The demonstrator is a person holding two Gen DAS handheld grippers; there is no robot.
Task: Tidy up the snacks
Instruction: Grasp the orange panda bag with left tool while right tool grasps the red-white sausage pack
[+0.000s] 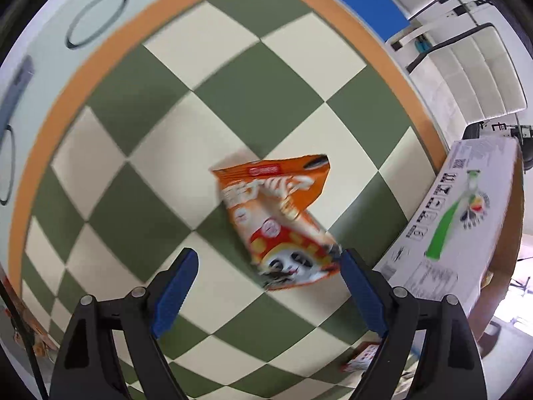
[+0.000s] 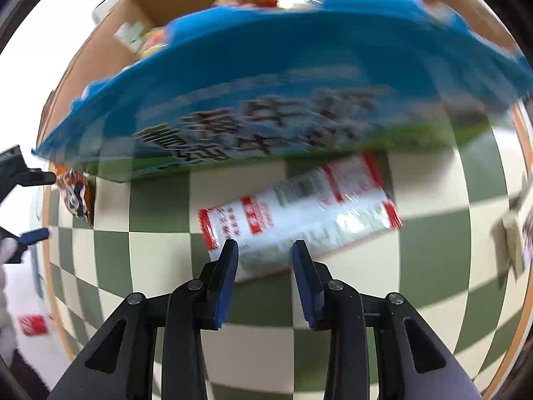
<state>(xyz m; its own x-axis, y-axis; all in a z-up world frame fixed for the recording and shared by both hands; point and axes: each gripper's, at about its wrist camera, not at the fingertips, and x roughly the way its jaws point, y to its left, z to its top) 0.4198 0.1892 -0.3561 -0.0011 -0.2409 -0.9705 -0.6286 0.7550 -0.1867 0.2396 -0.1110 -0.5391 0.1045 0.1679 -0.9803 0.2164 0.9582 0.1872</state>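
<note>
Orange snack bag (image 1: 276, 220) lies flat on checked counter (image 1: 253, 106), at 12 o'clock of left hand-held gripper (image 1: 268, 268), jaws spread, empty. Judged light, crinkly, slippery film: take a sealed edge. Right hand-held gripper (image 2: 265, 260) pinches white-red packet (image 2: 299, 213).

Both wrist views face down, close – share checkered mat (image 1: 253, 100), orange packet (image 1: 276, 220).

- The checkered mat (image 1: 253, 100) lies free around the orange snack bag (image 1: 276, 220).
- The cardboard box (image 1: 466, 220) blocks the right side.
- A blue bag (image 2: 266, 76) hangs over the white packet (image 2: 299, 220).
</note>
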